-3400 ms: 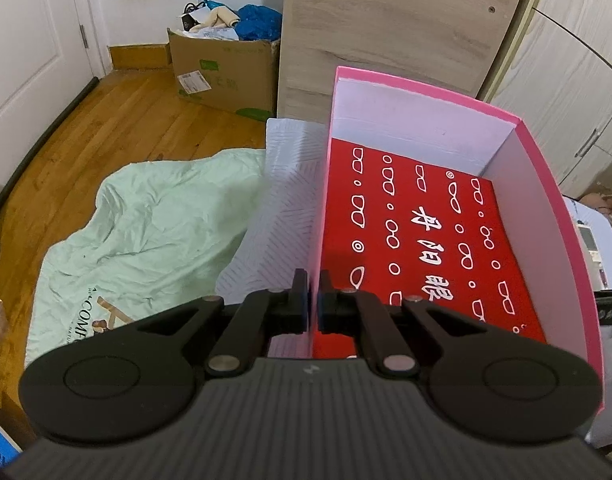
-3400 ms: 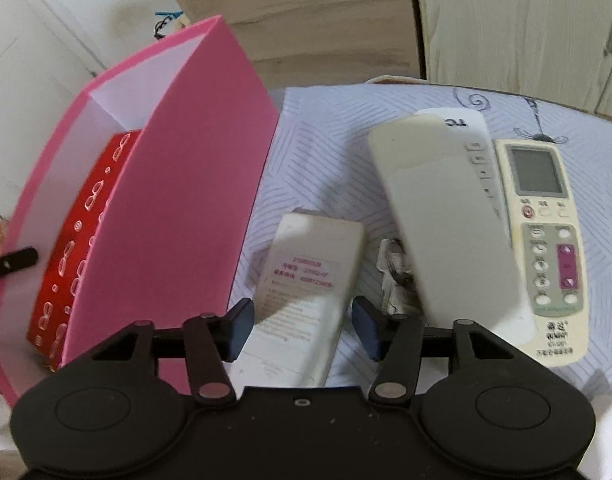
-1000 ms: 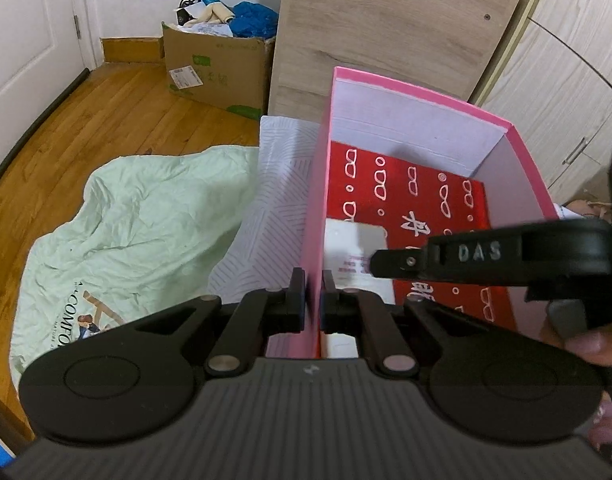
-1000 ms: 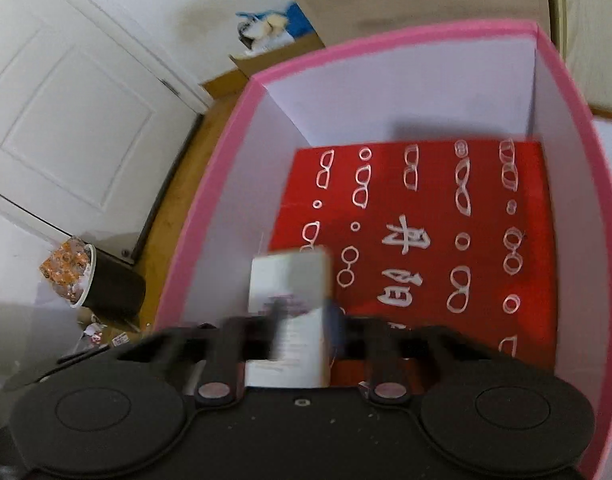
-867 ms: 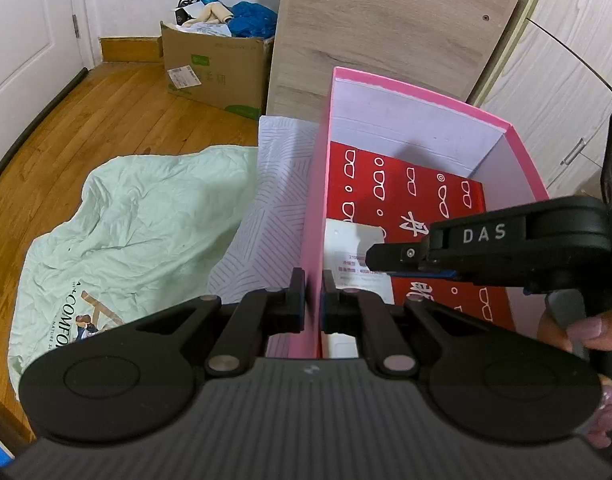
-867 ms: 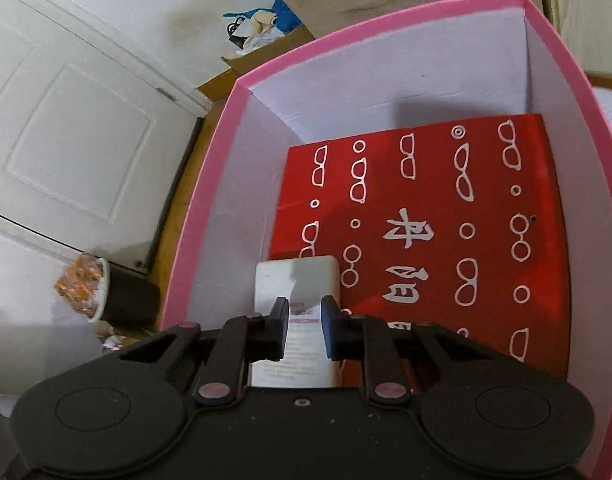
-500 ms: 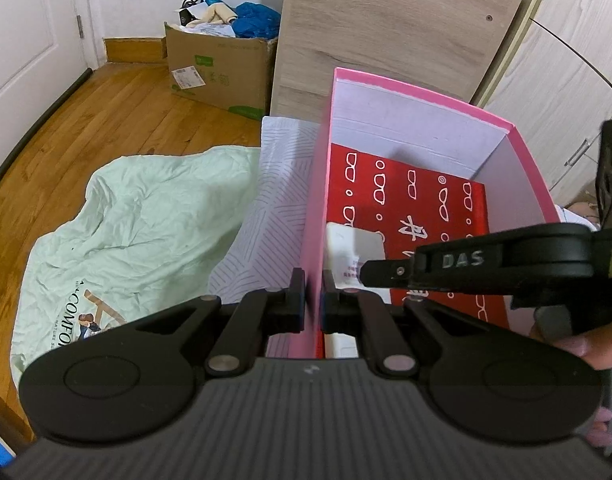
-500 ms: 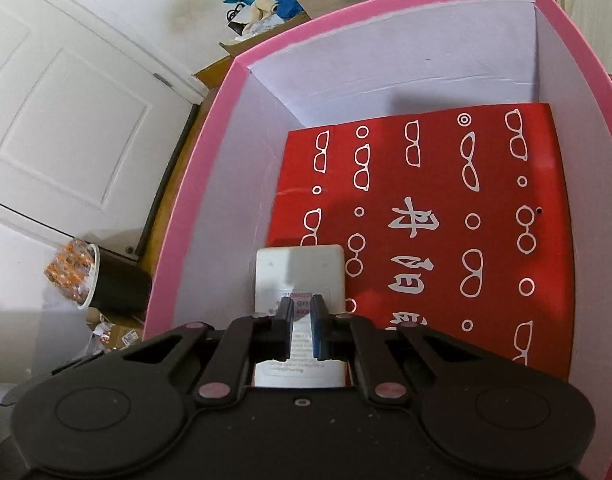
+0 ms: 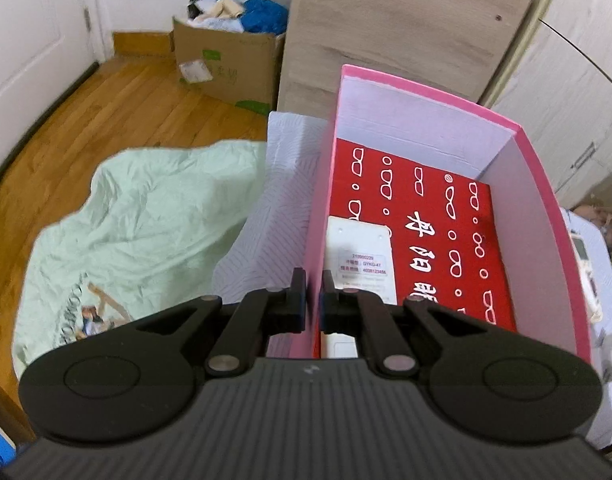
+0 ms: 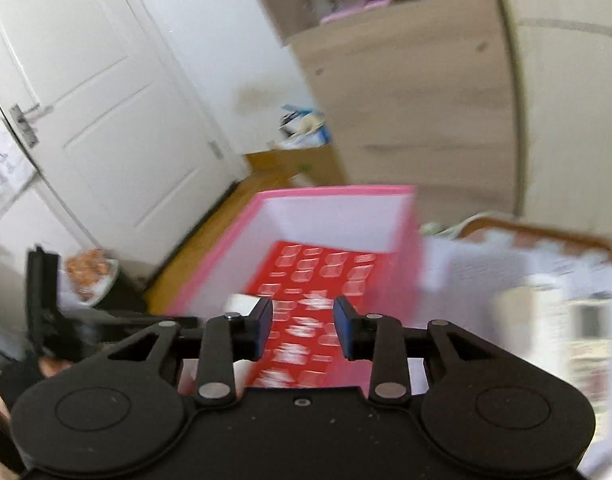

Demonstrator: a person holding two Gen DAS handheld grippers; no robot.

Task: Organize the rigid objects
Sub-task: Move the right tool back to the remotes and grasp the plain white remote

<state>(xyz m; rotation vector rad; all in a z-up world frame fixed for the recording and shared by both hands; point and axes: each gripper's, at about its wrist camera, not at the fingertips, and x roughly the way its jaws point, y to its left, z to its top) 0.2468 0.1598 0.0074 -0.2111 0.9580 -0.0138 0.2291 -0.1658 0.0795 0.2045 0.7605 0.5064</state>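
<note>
One remote [image 9: 356, 264] lies boxed; our left gripper [image 9: 314, 294] pinches the box [image 9: 546, 216] wall, our right gripper [image 10: 303, 326] opens empty; seemingly, more remotes [image 9: 582, 252] wait outside.

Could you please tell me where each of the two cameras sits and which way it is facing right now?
Left wrist: sits on the left gripper, looking down along jaws shut on the pink box wall; white remote inside.
Right wrist: sits on the right gripper, facing the box and door; jaws opening, nothing between them.
Shared: the box and its red liner.
</note>
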